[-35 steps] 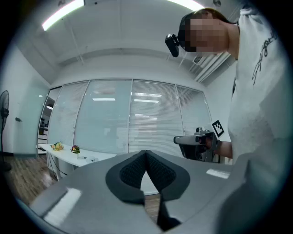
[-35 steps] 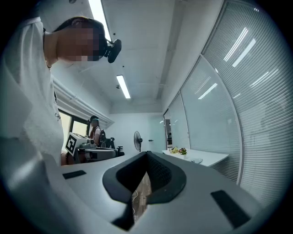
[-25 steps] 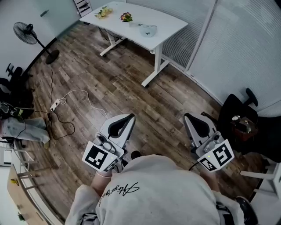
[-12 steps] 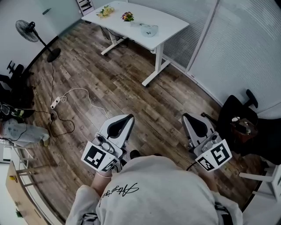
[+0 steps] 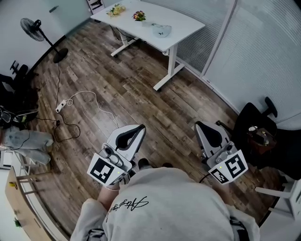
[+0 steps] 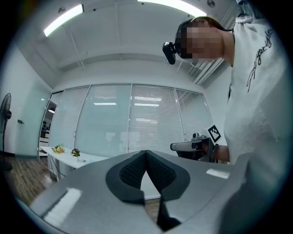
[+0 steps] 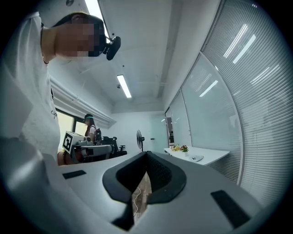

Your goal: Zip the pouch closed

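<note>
Two grippers sit low in the head view, held level above the wooden plank floor (image 5: 117,80). The left gripper (image 5: 141,126) has its dark pads pressed tip to tip with nothing between them. The right gripper (image 5: 198,124) is closed the same way, also empty, and only a sliver of floor shows through the slit under its pads. Their handles disappear beneath the person's light grey sweatshirt (image 5: 164,207), which fills the bottom of the frame and is cut off by its lower edge.

The pale grey-blue fabric pouch (image 5: 161,30) lies far from both grippers, at the top centre of the frame. It sits flat near the right end of a white rectangular desk (image 5: 186,26). Its long axis looks to run roughly across the frame, but it is too small for me to find the zipper or say which end the pull is on. Nor can I tell whether it gapes or what it holds. The right gripper view shows it only as a small pale shape on the desktop.

The desk's far left corner is cropped by the top edge. On it, left of the pouch, stand a small bunch of yellow flowers (image 5: 116,9) and a small bunch of pink flowers (image 5: 138,16). I cannot make out their holders.
</note>
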Demonstrator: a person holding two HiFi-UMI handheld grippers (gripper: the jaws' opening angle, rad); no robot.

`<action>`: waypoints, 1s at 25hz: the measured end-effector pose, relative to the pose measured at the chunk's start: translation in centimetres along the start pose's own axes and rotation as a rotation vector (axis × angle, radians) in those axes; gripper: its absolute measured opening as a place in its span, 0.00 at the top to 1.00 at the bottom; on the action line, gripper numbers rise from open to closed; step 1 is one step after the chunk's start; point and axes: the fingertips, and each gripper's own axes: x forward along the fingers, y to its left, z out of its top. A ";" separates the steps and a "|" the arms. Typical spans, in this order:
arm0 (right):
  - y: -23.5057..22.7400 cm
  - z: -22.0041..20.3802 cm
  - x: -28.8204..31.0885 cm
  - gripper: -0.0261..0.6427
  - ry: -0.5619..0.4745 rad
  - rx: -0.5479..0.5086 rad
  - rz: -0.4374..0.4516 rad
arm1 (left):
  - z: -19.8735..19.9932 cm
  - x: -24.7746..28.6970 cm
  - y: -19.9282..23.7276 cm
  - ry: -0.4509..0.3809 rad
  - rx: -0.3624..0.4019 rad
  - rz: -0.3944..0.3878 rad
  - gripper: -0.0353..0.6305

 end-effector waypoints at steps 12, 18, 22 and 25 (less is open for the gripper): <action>-1.2 -0.6 -2.2 0.96 0.003 0.008 0.043 | -1.1 0.9 -2.7 0.007 -0.001 0.035 0.95; -1.9 -0.5 -3.1 0.96 0.002 0.007 0.059 | -1.0 1.7 -3.4 0.007 0.012 0.050 0.95; -2.3 -0.9 -3.1 0.96 0.010 0.020 0.074 | -0.9 2.2 -3.8 0.017 0.013 0.049 0.95; -2.4 -0.9 -2.7 0.96 0.010 0.034 0.083 | -1.1 2.3 -3.7 0.039 0.021 0.050 0.95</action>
